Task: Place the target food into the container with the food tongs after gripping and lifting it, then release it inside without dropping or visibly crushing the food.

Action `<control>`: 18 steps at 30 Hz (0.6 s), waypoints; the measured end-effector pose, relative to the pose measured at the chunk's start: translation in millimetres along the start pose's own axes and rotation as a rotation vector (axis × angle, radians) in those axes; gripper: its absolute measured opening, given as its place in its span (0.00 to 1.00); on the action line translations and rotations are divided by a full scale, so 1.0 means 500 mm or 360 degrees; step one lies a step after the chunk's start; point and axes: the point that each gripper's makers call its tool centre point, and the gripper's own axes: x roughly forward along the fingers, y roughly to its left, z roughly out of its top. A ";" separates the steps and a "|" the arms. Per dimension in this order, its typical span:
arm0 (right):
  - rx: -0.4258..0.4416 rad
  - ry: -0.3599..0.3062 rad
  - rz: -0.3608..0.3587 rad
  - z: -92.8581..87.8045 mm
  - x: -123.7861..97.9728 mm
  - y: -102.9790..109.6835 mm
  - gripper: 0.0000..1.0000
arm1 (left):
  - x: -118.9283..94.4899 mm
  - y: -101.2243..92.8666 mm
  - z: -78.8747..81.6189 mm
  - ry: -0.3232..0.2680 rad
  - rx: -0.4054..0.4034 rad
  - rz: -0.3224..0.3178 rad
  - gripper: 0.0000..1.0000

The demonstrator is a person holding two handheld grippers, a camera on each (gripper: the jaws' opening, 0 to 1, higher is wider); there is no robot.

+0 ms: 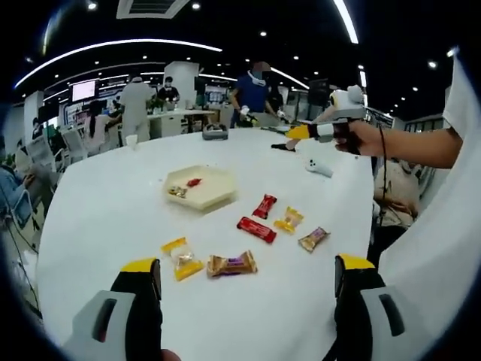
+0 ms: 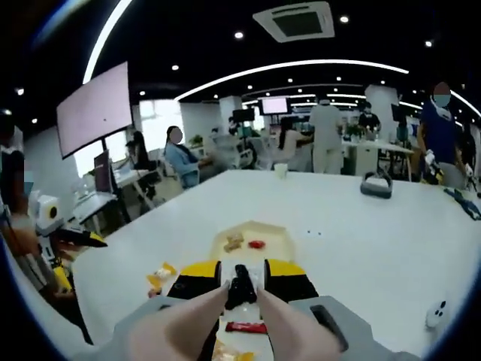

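A cream hexagonal container [image 1: 204,197] sits mid-table with a red candy and some nuts inside; it lies just ahead of the jaws in the right gripper view [image 2: 276,235]. Wrapped snacks lie near it: two red packets [image 1: 257,229], a yellow one [image 1: 288,219], a brown one [image 1: 313,239], a yellow packet [image 1: 180,257] and a brown bar [image 1: 231,264]. My left gripper [image 1: 246,265] stands wide open above the table's near side, with nothing between its jaws. My right gripper [image 2: 242,277] is shut on the food tongs [image 2: 240,287], whose pale arms end in dark tips. It hovers above the far right of the table [image 1: 304,133].
A white object [image 1: 319,167] lies at the table's right side. A dark basket [image 1: 215,132] and a paper cup [image 1: 131,140] stand at the far edge. Several people stand and sit at desks behind. My left gripper [image 2: 84,239] shows beyond the table's left edge.
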 end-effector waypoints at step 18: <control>-0.0156 0.0038 0.0138 0.081 0.177 -0.012 0.21 | -0.041 0.048 -0.012 -0.0047 -0.0138 0.0162 0.97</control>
